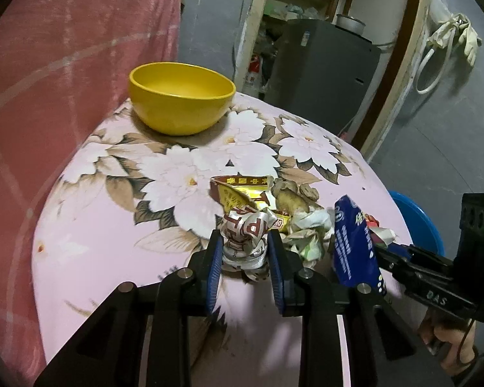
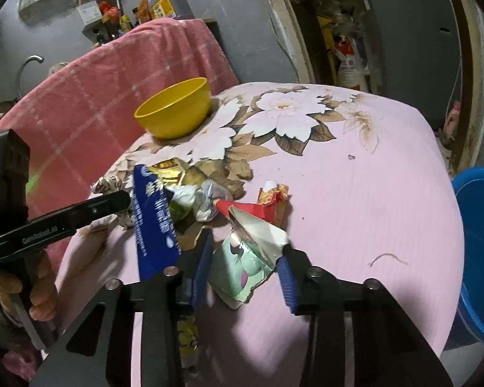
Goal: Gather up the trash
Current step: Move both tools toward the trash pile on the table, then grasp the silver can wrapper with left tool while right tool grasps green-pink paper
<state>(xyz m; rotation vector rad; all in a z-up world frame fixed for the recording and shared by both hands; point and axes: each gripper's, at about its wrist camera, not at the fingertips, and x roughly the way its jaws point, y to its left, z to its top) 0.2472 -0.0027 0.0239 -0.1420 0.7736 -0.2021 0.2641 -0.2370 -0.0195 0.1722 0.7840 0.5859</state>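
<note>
A heap of trash lies on the pink flowered tablecloth (image 1: 113,225). My left gripper (image 1: 244,242) is shut on a crumpled white-and-red wrapper (image 1: 245,229), with both blue pads against its sides. Behind it lies a gold-and-red wrapper (image 1: 242,190). A blue packet (image 1: 355,245) stands on edge to its right. In the right wrist view my right gripper (image 2: 247,245) is shut on a green-and-silver wrapper (image 2: 242,264). The blue packet (image 2: 155,219) leans just left of that gripper's left finger. Crumpled white plastic (image 2: 206,200) and a red wrapper (image 2: 271,203) lie beyond it.
A yellow bowl (image 1: 180,96) stands at the table's far side, next to a red checked blanket (image 1: 64,64). A blue bucket (image 2: 477,242) sits on the floor off the table's right edge. A person's hand (image 2: 42,290) holds the left gripper's handle. A dark cabinet (image 1: 322,64) stands behind.
</note>
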